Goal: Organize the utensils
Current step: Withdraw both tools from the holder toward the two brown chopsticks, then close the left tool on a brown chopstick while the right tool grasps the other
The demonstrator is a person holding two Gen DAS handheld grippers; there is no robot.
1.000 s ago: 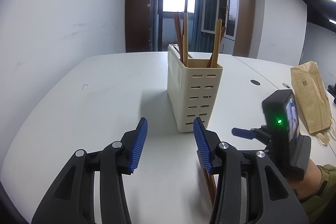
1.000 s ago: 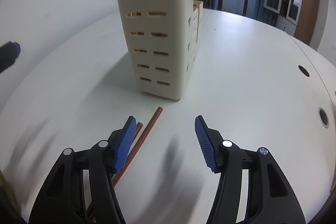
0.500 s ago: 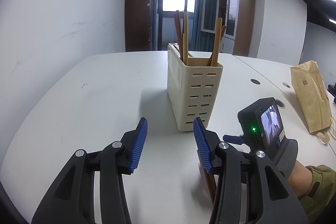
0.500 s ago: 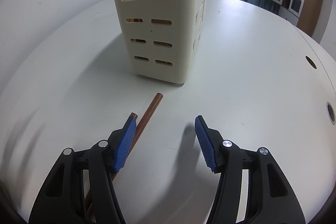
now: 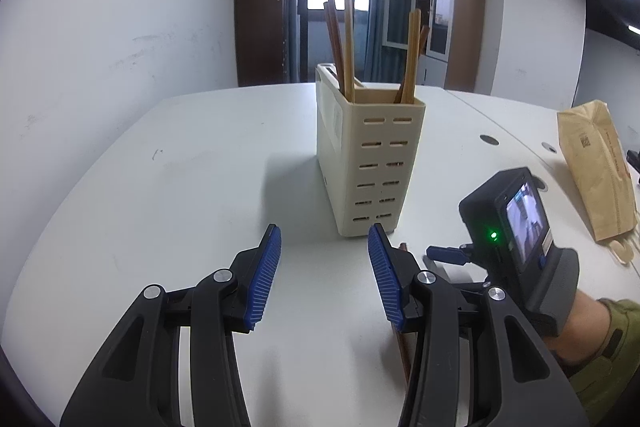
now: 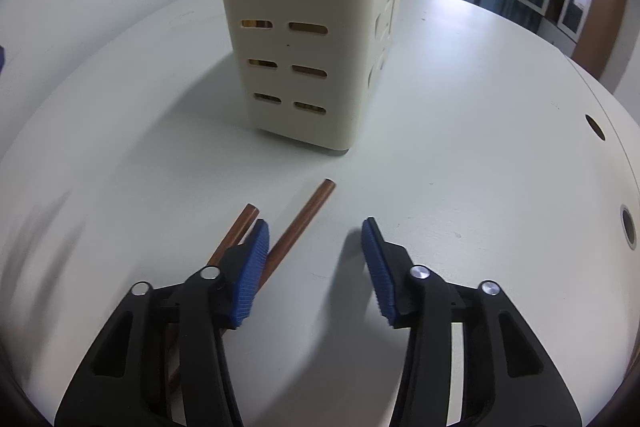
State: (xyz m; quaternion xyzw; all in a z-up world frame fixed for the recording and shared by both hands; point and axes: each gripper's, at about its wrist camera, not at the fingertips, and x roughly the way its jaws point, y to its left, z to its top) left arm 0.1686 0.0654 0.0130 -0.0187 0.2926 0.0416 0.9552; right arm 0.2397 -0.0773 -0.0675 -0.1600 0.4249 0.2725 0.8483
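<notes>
A white desk (image 5: 160,187) fills both views, bare white wall to the left, a window and wooden cabinets behind. A cream slotted holder (image 5: 370,155) stands upright mid-desk with about five chopsticks (image 5: 340,47) leaning in it. Two brown chopsticks (image 6: 298,223) lie flat before it, side by side, long axes running toward the holder's near corner. The right gripper (image 6: 316,261) hovers over them; its jaws have just been closing, one stick between them, unpinched. The left gripper (image 5: 324,275) jaws stand spread, empty. One paper bag (image 5: 596,167) lies far right
</notes>
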